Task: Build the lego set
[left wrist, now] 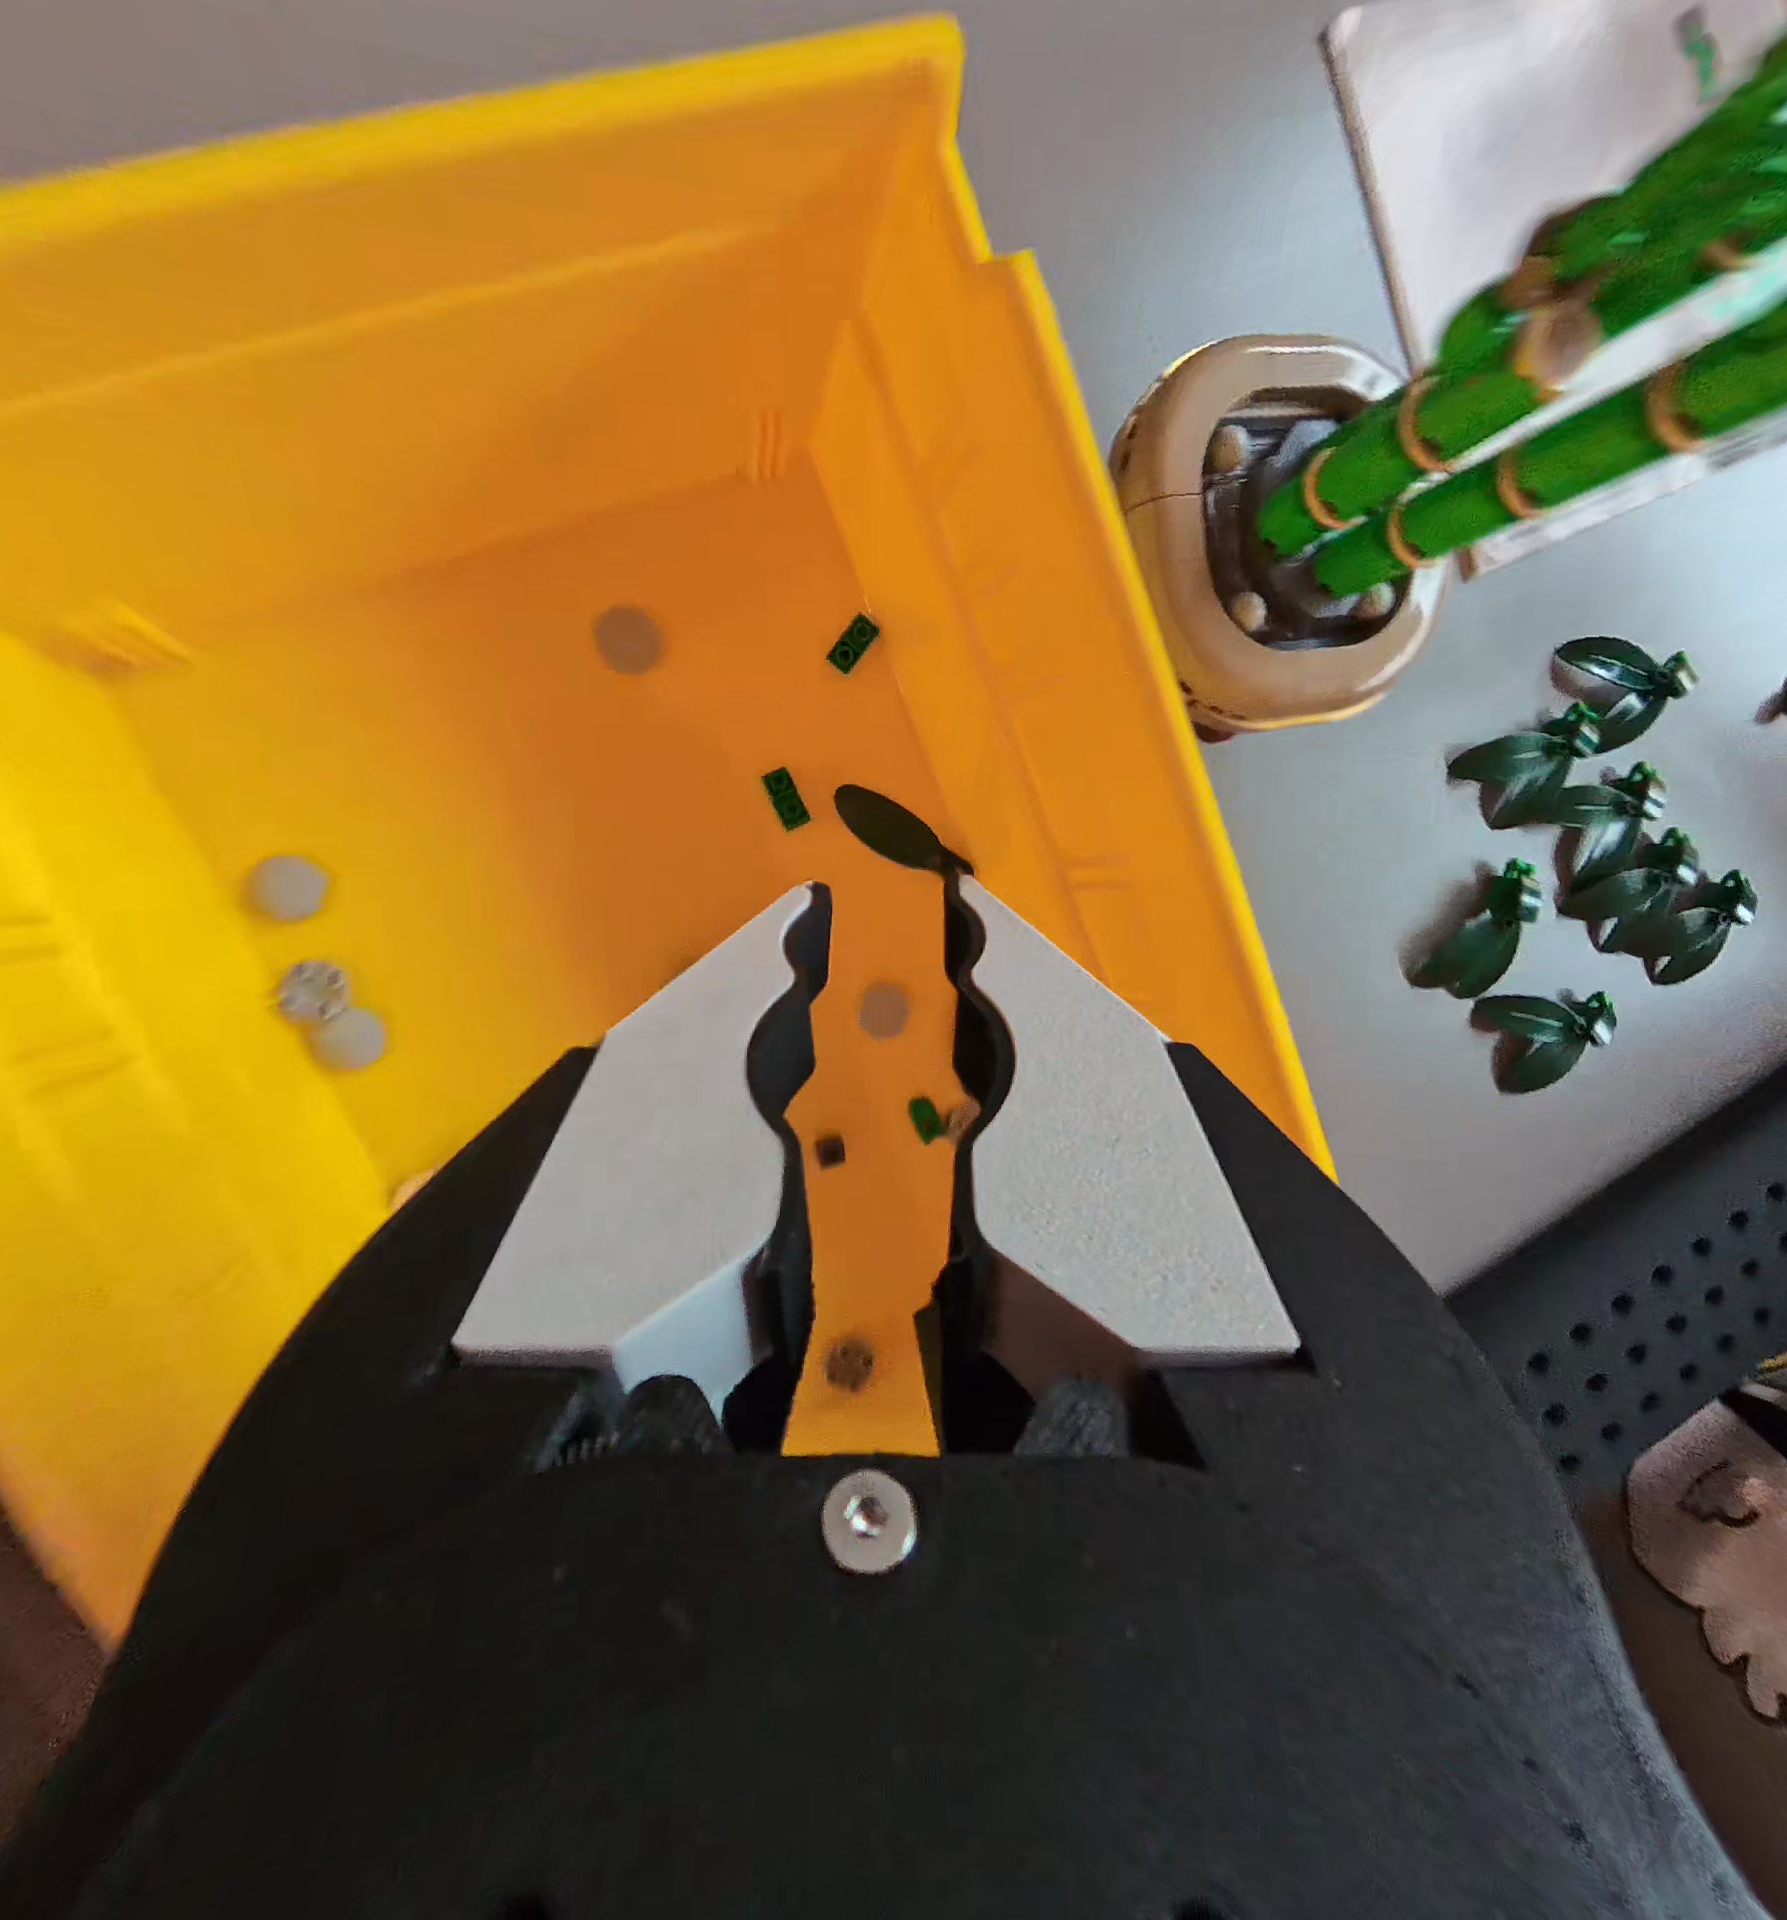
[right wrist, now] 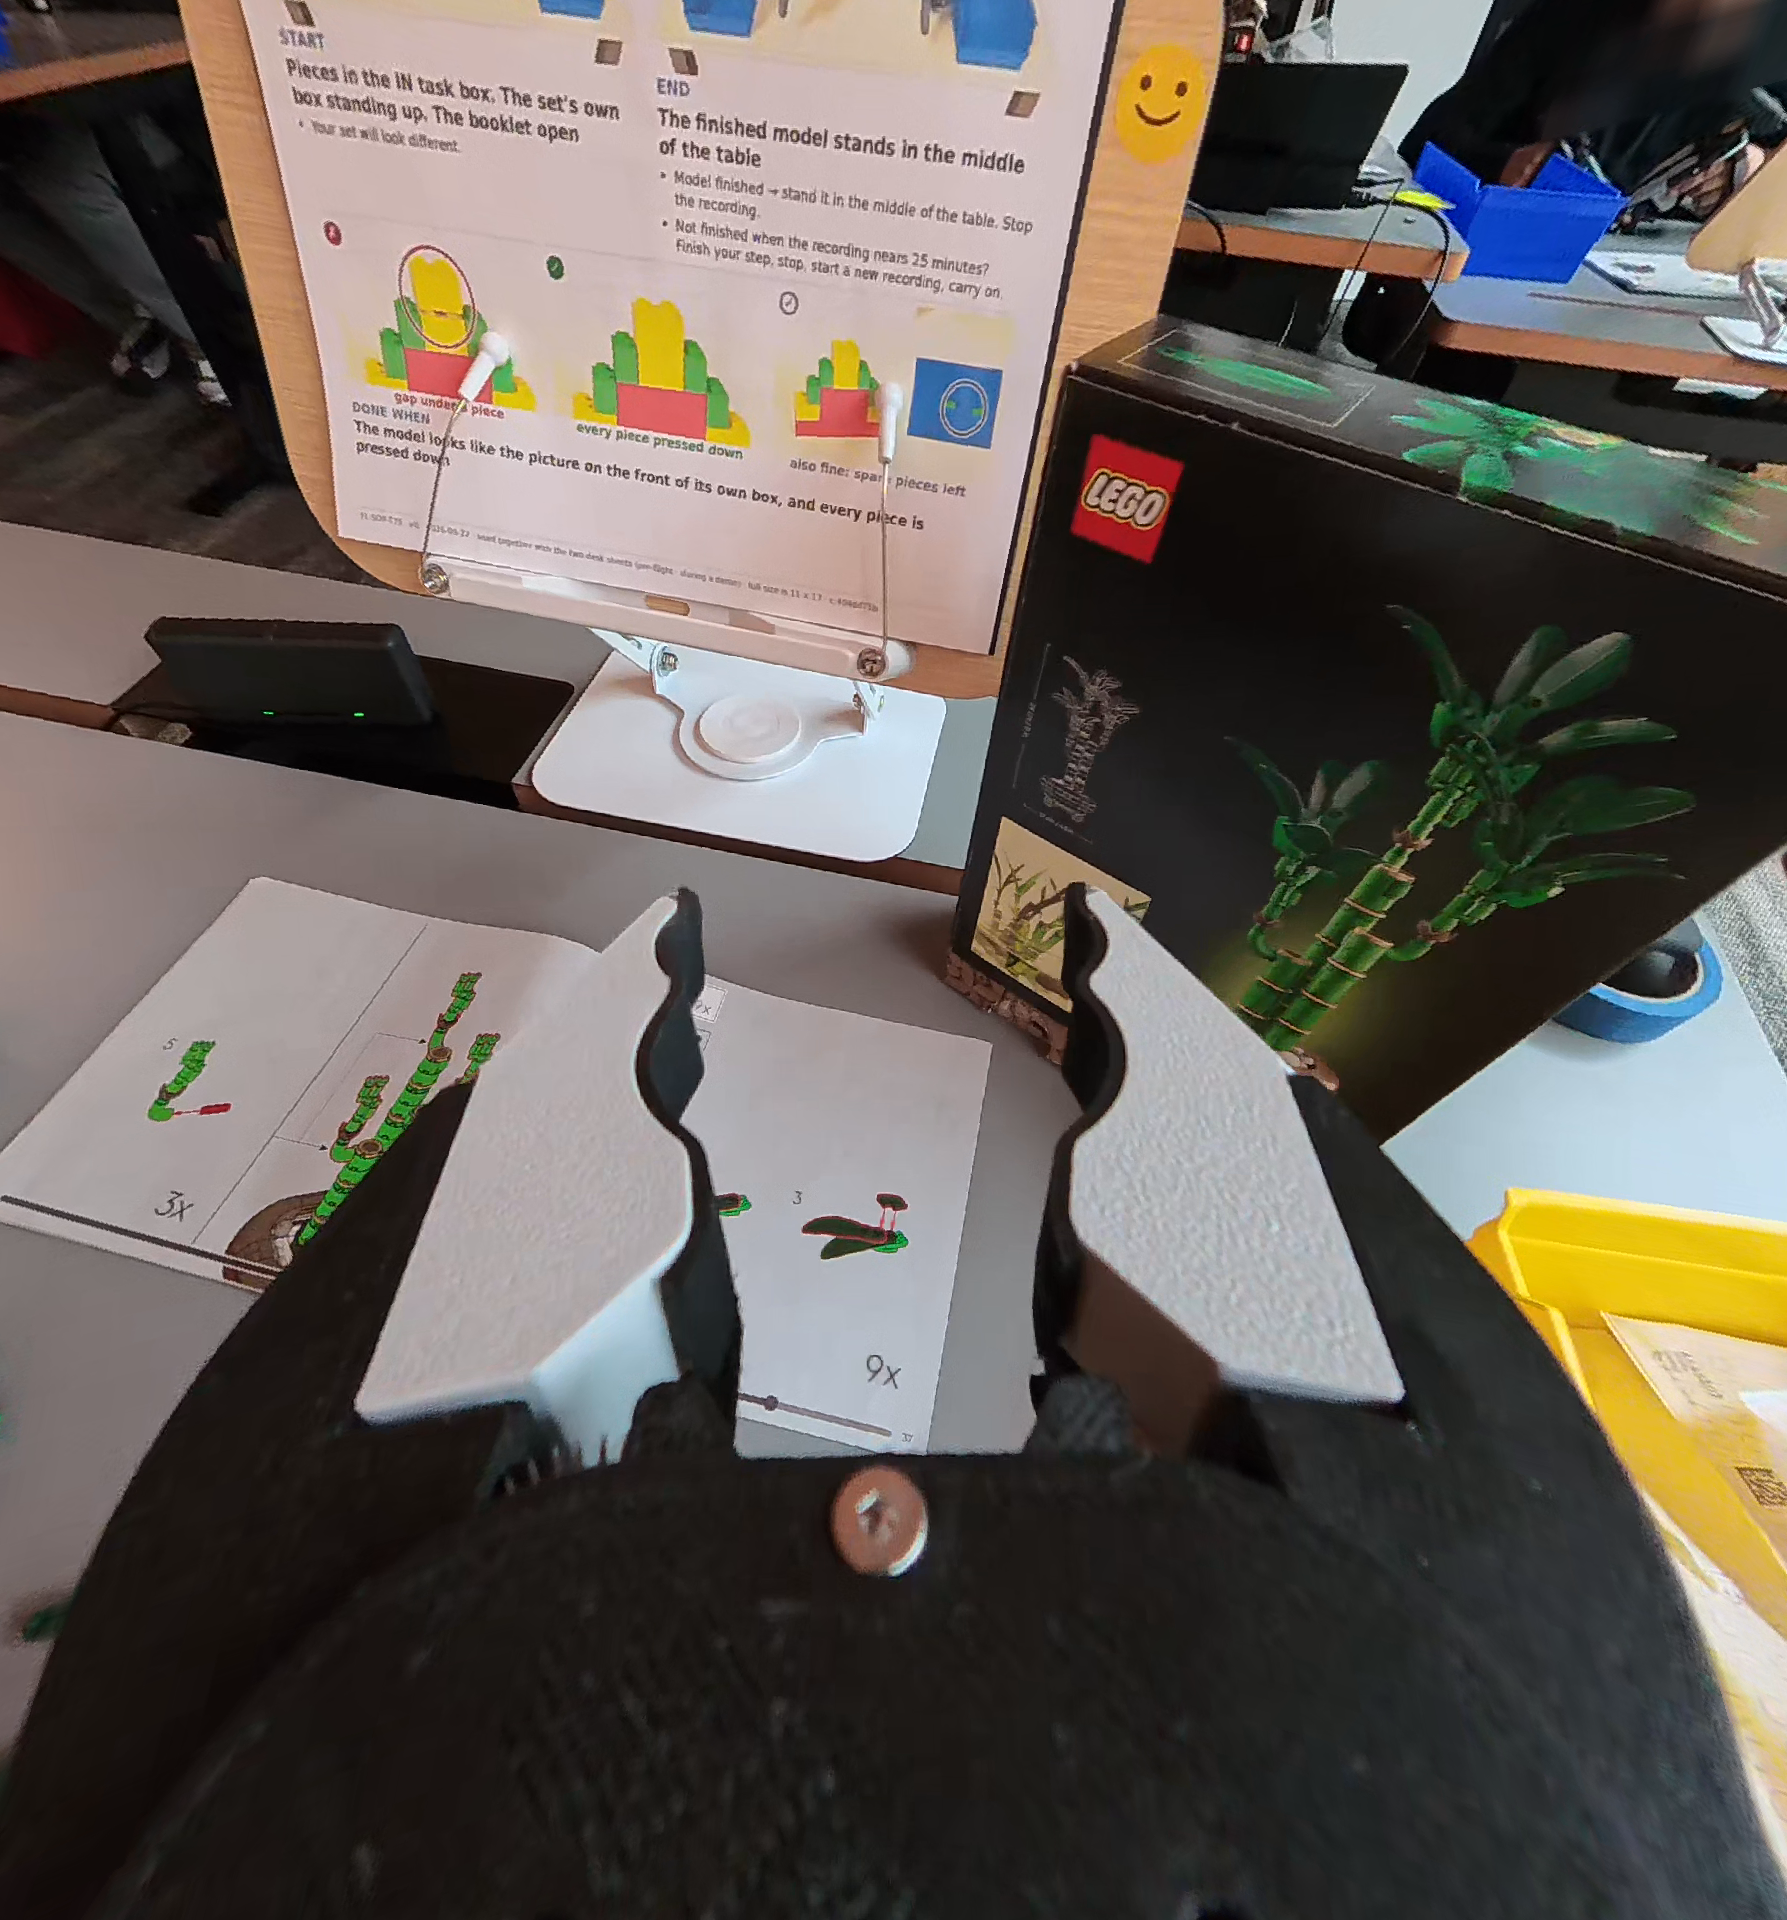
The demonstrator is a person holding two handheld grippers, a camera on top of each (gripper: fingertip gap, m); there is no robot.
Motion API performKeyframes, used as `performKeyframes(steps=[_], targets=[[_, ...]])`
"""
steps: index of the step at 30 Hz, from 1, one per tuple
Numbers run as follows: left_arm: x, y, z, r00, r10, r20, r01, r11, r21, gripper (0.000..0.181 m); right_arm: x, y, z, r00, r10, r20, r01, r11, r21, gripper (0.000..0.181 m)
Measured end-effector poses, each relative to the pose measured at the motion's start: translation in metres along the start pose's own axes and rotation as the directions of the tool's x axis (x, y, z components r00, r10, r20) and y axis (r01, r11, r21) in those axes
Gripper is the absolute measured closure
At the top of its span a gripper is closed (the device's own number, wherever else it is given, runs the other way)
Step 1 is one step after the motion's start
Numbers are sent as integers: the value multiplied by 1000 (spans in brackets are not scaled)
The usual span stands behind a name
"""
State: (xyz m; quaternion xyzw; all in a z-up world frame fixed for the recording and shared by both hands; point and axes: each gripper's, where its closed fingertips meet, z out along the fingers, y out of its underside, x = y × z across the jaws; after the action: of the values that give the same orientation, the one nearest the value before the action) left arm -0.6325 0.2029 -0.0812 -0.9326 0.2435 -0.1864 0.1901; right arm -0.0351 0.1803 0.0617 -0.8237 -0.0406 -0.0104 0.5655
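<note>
Here, low in the left wrist frame, the left tongs (left wrist: 884, 888) reach into a deep yellow plastic bin (left wrist: 453, 343), their tips a narrow gap apart with nothing between them. A dark green leaf-shaped piece (left wrist: 887, 826) lies on the bin floor, touching the tip of the right-hand finger. Small green two-stud plates (left wrist: 853, 643) and pale round pieces (left wrist: 287, 886) lie farther back on the bin floor. At the right of the frame, a cluster of dark green leaf pieces (left wrist: 1585, 862) sits on the grey surface (left wrist: 1315, 831), and beyond it, upper right, the tan round base with green bamboo stalks (left wrist: 1284, 530).

In the right wrist frame the right tongs (right wrist: 881, 902) stand wide apart and empty above an open white instruction booklet (right wrist: 847, 1122). Farther, at the right, stands the black set box (right wrist: 1388, 644); at the top, a printed sheet on a white stand (right wrist: 743, 769).
</note>
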Motion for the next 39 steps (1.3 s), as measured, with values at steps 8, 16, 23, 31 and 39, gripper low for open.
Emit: performKeyframes(steps=[8, 16, 23, 31, 39], targets=[[-26, 11, 57, 995, -49, 87, 62, 986, -155, 162, -9, 6, 8, 998, -55, 11, 55, 998, -38, 112], [-28, 18, 70, 995, -63, 81, 78, 977, -199, 163, -5, 8, 7, 999, -39, 18, 40, 998, -39, 112], [-30, 15, 73, 994, -23, 104, 43, 979, -198, 175, 1, 7, 2, 1000, -21, 17, 22, 999, -23, 112], [-51, -8, -18, 955, -113, 274, 96, 992, 76, 175, 7, 5, -1, 1000, 1, 20, -1, 1000, -7, 112], [148, -86, -183, 971, 223, 85, -201, 567, 799, 176, 9, 1, -6, 999, 27, 39, -28, 999, 25, 113]])
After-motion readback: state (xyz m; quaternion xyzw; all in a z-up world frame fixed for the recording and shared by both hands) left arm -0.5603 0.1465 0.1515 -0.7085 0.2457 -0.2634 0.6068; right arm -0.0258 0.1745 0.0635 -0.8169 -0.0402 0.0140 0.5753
